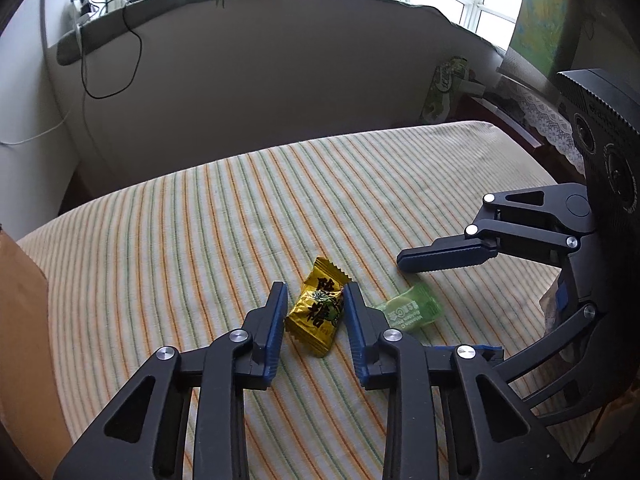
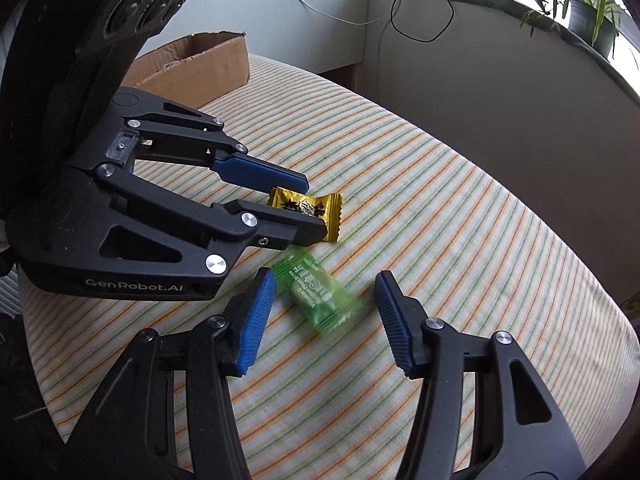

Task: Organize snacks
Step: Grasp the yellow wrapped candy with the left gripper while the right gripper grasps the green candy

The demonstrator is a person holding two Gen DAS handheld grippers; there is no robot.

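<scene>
A yellow wrapped candy (image 1: 316, 312) lies on the striped cloth (image 1: 240, 220). My left gripper (image 1: 315, 288) straddles it, and both blue pads touch its wrapper, which creases at the right pad. From the right wrist view the left gripper (image 2: 313, 210) angles down over the same yellow candy (image 2: 322, 206). Just to its right lies a green translucent candy (image 1: 412, 310). My right gripper (image 2: 324, 276) stands open around this green candy (image 2: 316, 296), the left pad close and the right pad well clear. One right finger (image 1: 444, 258) shows in the left wrist view.
A cardboard box (image 2: 208, 68) stands at the cloth's far left edge and shows as a brown wall (image 1: 20, 300) in the left wrist view. Beyond the cloth runs a padded ledge with black cables (image 1: 120, 60) and potted plants (image 2: 592, 12). A lace-covered shelf (image 1: 540, 116) stands at the right.
</scene>
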